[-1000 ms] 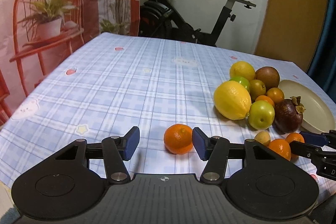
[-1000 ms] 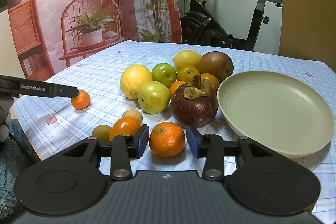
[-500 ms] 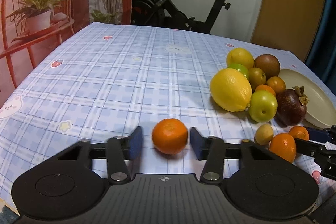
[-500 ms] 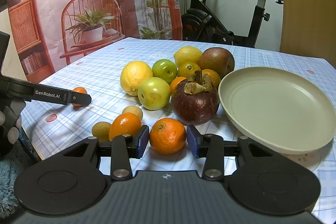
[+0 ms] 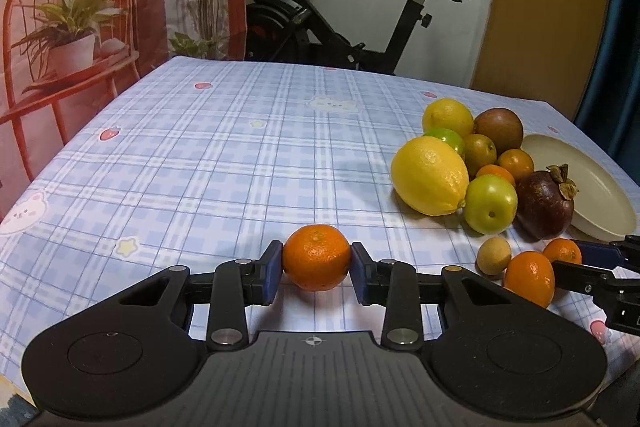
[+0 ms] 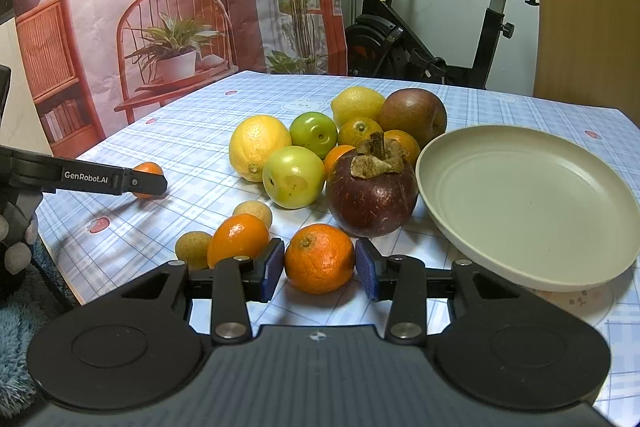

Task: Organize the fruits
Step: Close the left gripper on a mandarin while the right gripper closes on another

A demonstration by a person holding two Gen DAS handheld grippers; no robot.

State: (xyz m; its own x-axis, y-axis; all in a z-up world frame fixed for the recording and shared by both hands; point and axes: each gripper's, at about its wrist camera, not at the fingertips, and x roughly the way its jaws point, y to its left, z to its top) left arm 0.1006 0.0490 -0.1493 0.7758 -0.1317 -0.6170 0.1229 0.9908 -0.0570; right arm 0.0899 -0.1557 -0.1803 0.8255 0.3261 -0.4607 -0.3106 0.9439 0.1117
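Observation:
My left gripper [image 5: 317,274] is shut on a small orange mandarin [image 5: 317,255] that rests on the checked tablecloth, apart from the pile; it also shows in the right wrist view [image 6: 147,171]. My right gripper [image 6: 320,269] has its blue pads at both sides of another mandarin [image 6: 319,258], touching or nearly so. A pile of fruit lies beyond: two lemons [image 6: 258,146], green fruits [image 6: 294,182], a dark mangosteen [image 6: 371,191], a brown fruit [image 6: 414,115], small oranges. A cream plate [image 6: 520,203] sits at the right, empty.
An orange kumquat-like fruit [image 6: 238,239] and two small tan fruits [image 6: 193,247] lie just left of my right gripper. The table's left part [image 5: 180,155] is bare cloth. An exercise bike [image 5: 340,27] and a printed backdrop stand behind the table.
My left gripper moved forward and closed onto the lone mandarin. My right gripper barely moved, its pads staying around the other mandarin.

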